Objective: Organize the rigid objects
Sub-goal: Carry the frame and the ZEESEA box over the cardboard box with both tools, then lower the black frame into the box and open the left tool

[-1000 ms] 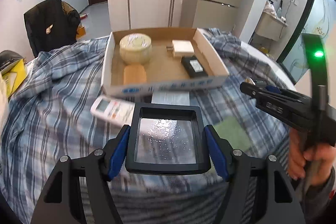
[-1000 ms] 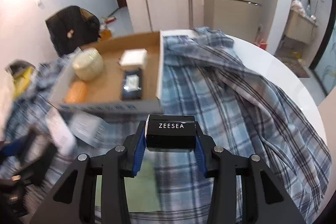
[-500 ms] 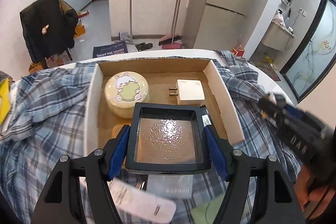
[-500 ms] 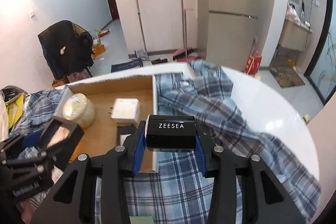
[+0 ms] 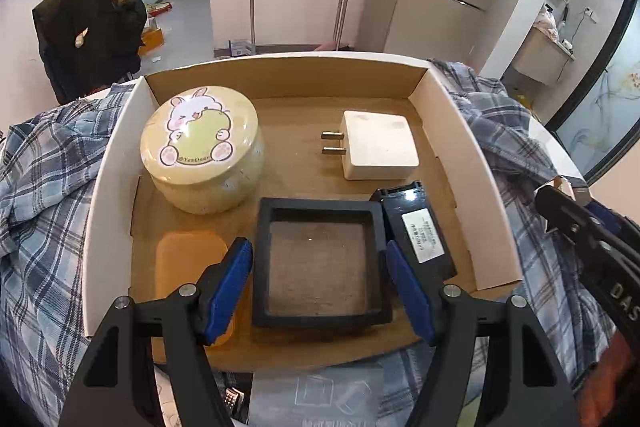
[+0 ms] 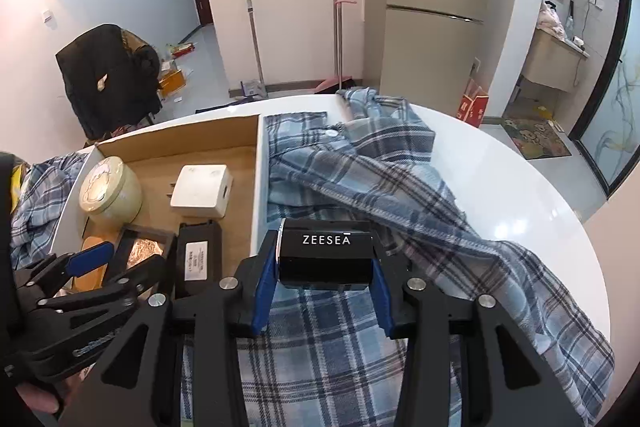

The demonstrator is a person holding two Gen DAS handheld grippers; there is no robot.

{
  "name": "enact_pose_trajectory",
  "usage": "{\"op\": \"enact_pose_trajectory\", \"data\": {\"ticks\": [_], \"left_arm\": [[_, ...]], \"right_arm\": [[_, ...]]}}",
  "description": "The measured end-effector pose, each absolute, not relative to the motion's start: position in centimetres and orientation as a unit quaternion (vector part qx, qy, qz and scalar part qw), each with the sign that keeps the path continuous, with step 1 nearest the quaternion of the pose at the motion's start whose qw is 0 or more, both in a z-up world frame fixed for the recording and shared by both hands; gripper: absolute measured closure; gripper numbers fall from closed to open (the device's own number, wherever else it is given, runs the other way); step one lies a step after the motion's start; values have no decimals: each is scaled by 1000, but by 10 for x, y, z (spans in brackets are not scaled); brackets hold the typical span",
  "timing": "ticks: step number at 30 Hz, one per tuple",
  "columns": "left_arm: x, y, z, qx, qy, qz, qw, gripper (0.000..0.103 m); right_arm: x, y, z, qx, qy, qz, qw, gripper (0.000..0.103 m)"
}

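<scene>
My left gripper (image 5: 319,250) is shut on a black square frame case (image 5: 320,259), held low inside the open cardboard box (image 5: 460,147), between an orange case (image 5: 184,259) and a black battery pack (image 5: 416,231). Further back in the box are a yellow round tin with a rabbit lid (image 5: 200,151) and a white plug charger (image 5: 378,145). My right gripper (image 6: 324,251) is shut on a black ZEESEA box (image 6: 326,259). It hovers over the plaid cloth just right of the cardboard box's wall (image 6: 260,179). The left gripper (image 6: 100,267) shows at the lower left of the right wrist view.
A blue plaid shirt (image 6: 360,179) lies crumpled over the round white table (image 6: 520,195). A clear packet (image 5: 316,395) lies on the near side of the box. Beyond the table stand a chair with a black jacket (image 5: 88,27), mops and a fridge.
The left gripper carried the frame case forward from above the cloth and lowered it into the box. The right gripper moved with the ZEESEA box up beside the cardboard box's right wall.
</scene>
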State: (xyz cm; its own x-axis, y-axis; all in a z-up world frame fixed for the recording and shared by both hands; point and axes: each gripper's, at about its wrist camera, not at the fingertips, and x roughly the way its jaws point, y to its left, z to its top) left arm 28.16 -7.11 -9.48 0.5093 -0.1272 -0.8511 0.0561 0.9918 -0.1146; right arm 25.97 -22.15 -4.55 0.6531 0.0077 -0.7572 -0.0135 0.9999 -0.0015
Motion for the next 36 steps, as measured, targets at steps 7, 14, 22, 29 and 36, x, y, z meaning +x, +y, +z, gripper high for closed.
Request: {"op": "enact_pose_trajectory", "data": {"ticks": [7,14,22,29,36], "left_arm": [[275,-64,-78,-52,474,-62,877,31],[239,-38,-25,-68,374,-67,923,16],[205,-6,-3,-74,238,-101,963,0],[211,33,-24,-105,221,-17,969,0],[215,72,-35,-170,232,9,958,0]], "right_arm": [[260,-226,-46,3,417,3,909,63],[256,-230,-40,24,417,23,908,63],[251,-224,-28,24,415,55,908,63],[260,-192,-14,8,410,85,908,63],[298,-128,-41,5,462,123,878,63]]}}
